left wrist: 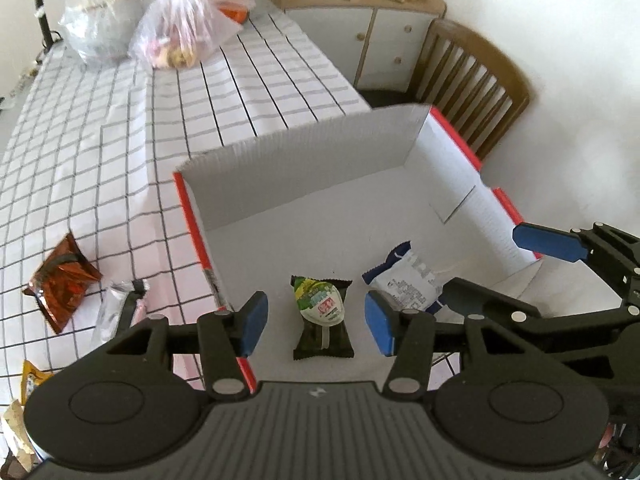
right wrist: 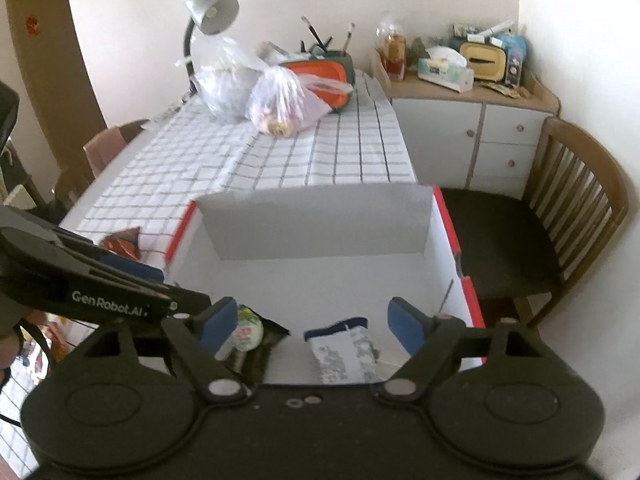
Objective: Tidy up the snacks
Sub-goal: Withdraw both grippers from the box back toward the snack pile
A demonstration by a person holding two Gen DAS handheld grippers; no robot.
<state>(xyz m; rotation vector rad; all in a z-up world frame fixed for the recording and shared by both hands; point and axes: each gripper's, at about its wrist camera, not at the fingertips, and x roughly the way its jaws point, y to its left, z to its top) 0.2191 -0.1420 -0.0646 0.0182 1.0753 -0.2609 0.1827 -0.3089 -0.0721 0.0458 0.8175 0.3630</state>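
A white cardboard box with red edges (left wrist: 304,164) (right wrist: 316,220) stands on the checked tablecloth. On its floor lie a dark green snack packet (left wrist: 322,322) (right wrist: 250,340) and a white and blue packet (left wrist: 408,284) (right wrist: 346,354). My left gripper (left wrist: 316,322) hangs open above the green packet, its blue pads (left wrist: 254,320) clear of it. Over the white and blue packet my right gripper (right wrist: 314,326) is open too, nothing pressed between its pads (right wrist: 406,324). The right gripper's blue fingertip (left wrist: 548,242) shows at the right of the left wrist view.
Outside the box on the left lie a brown foil packet (left wrist: 60,284) (right wrist: 122,242), a silver packet (left wrist: 116,310) and more wrappers (left wrist: 30,380). Two plastic bags (left wrist: 182,32) (right wrist: 284,102), an orange case (right wrist: 324,80) and a lamp (right wrist: 208,16) stand at the far end. A wooden chair (right wrist: 560,216) stands right.
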